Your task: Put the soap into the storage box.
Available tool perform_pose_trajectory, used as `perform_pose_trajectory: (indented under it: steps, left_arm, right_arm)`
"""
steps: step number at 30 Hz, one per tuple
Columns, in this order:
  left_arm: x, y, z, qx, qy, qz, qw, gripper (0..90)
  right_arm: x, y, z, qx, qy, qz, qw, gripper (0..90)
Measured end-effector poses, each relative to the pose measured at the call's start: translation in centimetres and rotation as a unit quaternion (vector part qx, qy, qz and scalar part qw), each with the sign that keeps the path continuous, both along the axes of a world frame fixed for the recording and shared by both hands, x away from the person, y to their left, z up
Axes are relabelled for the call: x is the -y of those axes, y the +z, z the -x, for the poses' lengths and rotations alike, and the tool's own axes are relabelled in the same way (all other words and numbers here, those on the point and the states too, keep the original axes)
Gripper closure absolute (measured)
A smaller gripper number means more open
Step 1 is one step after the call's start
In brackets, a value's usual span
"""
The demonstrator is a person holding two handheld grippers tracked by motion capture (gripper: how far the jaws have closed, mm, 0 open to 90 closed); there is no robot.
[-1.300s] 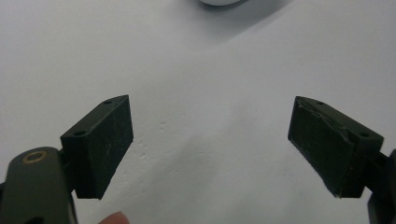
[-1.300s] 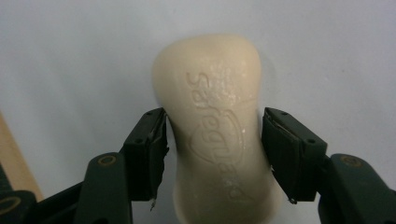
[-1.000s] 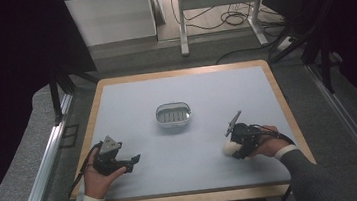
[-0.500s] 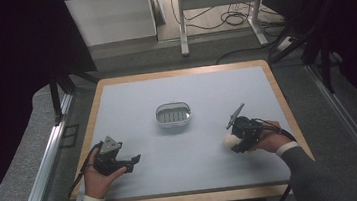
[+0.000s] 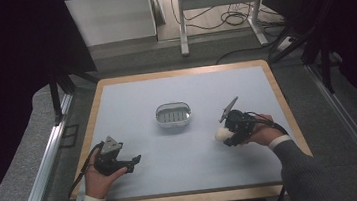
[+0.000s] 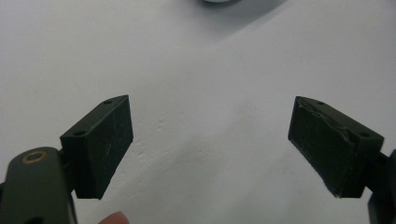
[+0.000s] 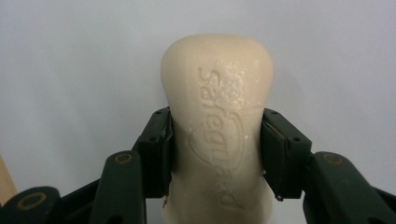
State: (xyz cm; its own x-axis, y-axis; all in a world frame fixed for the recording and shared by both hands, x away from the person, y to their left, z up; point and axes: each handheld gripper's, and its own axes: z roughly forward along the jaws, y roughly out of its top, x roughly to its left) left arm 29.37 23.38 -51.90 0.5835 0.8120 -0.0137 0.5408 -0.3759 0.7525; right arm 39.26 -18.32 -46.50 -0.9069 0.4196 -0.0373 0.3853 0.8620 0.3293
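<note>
A cream bar of soap (image 7: pixel 217 121) with an embossed brand name is clamped between the jaws of my right gripper (image 7: pixel 215 154). In the high view that gripper (image 5: pixel 226 134) sits at the table's right, with the soap (image 5: pixel 222 134) pointing left, just above the surface. A small oval soap dish (image 5: pixel 173 114) with a slatted insert stands at the table's middle. My left gripper (image 5: pixel 133 161) rests near the front left, open, with bare table between its fingers (image 6: pixel 100 144).
The pale grey table top has a wooden rim (image 5: pixel 178 73). Metal rails (image 5: pixel 42 165) run along both sides. Beyond the far edge are table legs and cables (image 5: pixel 228 20) on the floor.
My right gripper with the soap has shifted slightly left and toward the dish, tilting as it goes. The left gripper has stayed put.
</note>
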Motion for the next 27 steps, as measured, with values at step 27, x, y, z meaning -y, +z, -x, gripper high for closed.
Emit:
perform_pose_trajectory:
  steps: [27]
  left_arm:
    - [0.3, -0.4, -0.2, -0.007, -0.009, -0.009, 0.9999, 13.9]
  right_arm:
    - [-2.6, 2.2, -4.2, 0.002, 0.003, -0.025, 0.9997, 49.1]
